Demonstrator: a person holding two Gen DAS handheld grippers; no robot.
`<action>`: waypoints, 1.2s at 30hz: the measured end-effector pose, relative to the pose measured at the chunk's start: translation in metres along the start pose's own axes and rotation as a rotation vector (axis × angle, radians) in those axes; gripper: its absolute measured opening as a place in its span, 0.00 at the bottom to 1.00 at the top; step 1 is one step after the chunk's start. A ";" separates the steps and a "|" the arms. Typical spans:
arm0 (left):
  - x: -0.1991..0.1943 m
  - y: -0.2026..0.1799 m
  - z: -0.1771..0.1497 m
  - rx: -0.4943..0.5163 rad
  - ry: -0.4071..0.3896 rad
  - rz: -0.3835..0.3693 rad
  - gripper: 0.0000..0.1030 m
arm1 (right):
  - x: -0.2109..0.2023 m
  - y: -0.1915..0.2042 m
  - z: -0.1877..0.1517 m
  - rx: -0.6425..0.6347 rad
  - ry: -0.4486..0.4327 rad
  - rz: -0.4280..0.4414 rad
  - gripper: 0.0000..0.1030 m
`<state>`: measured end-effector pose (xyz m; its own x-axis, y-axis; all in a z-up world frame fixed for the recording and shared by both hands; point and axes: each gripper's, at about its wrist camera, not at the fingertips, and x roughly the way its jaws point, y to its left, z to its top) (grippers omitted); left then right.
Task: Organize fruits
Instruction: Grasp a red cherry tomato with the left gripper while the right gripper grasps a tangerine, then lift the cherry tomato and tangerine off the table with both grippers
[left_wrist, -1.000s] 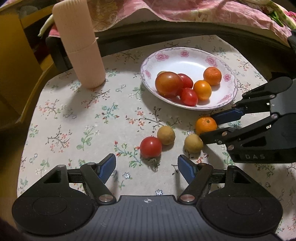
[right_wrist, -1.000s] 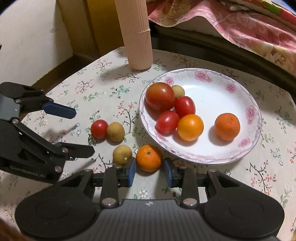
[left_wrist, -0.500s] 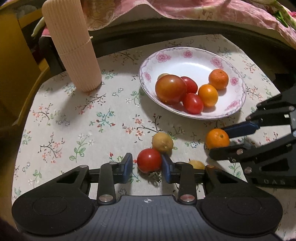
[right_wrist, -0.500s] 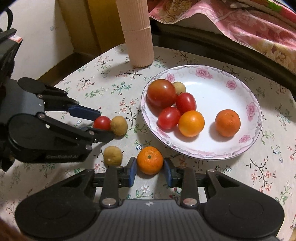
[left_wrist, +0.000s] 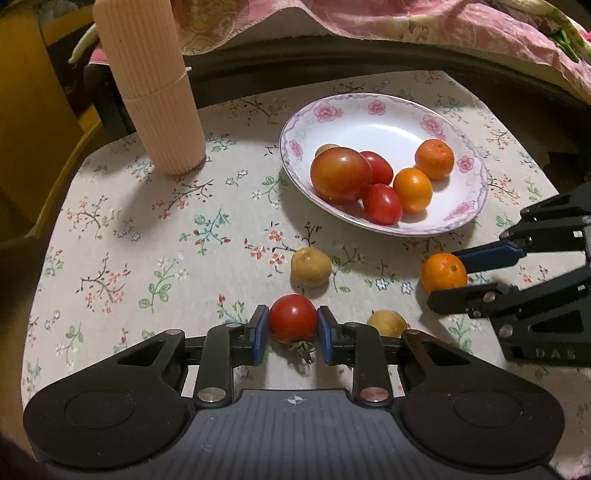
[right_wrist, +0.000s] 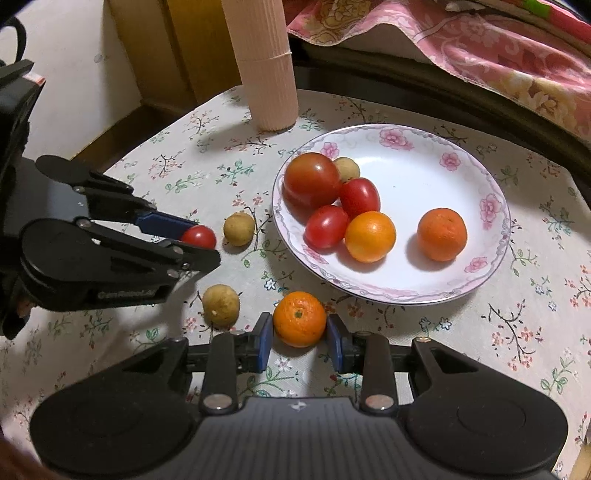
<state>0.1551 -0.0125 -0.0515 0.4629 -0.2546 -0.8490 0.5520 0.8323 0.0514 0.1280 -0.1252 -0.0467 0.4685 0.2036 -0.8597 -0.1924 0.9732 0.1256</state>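
A white floral plate (left_wrist: 369, 122) (right_wrist: 413, 162) holds a big tomato (left_wrist: 340, 174), two small red tomatoes, two orange fruits and a small tan fruit. My left gripper (left_wrist: 292, 328) is shut on a small red tomato (left_wrist: 292, 322) (right_wrist: 199, 236), lifted slightly off the cloth. My right gripper (right_wrist: 300, 334) is shut on a small orange (right_wrist: 300, 318) (left_wrist: 444, 272) by the plate's near rim. Two tan round fruits (left_wrist: 311, 266) (left_wrist: 387, 323) lie on the cloth between the grippers; they also show in the right wrist view (right_wrist: 239, 228) (right_wrist: 221, 305).
A tall ribbed beige cup stack (left_wrist: 151, 88) (right_wrist: 264, 62) stands at the table's far left. The floral tablecloth (left_wrist: 147, 236) covers a small table. A dark rail and pink bedding (left_wrist: 369, 18) lie behind it. A yellow cabinet (left_wrist: 22, 110) is at the left.
My left gripper moved forward and closed on the red tomato, then raised it a little. My right gripper has kept its hold on the orange and shifted slightly back from the plate.
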 end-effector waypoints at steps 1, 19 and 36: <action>-0.003 0.000 -0.003 -0.002 0.005 -0.004 0.34 | -0.001 0.000 0.000 0.000 0.000 0.003 0.31; -0.031 -0.032 -0.048 0.005 0.118 -0.026 0.36 | -0.013 0.015 -0.028 -0.072 0.105 0.050 0.31; -0.029 -0.039 -0.049 0.077 0.093 -0.021 0.61 | -0.014 0.019 -0.029 -0.138 0.099 0.039 0.39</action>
<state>0.0865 -0.0137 -0.0545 0.3864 -0.2213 -0.8954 0.6142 0.7860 0.0708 0.0929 -0.1126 -0.0471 0.3723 0.2223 -0.9011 -0.3281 0.9397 0.0963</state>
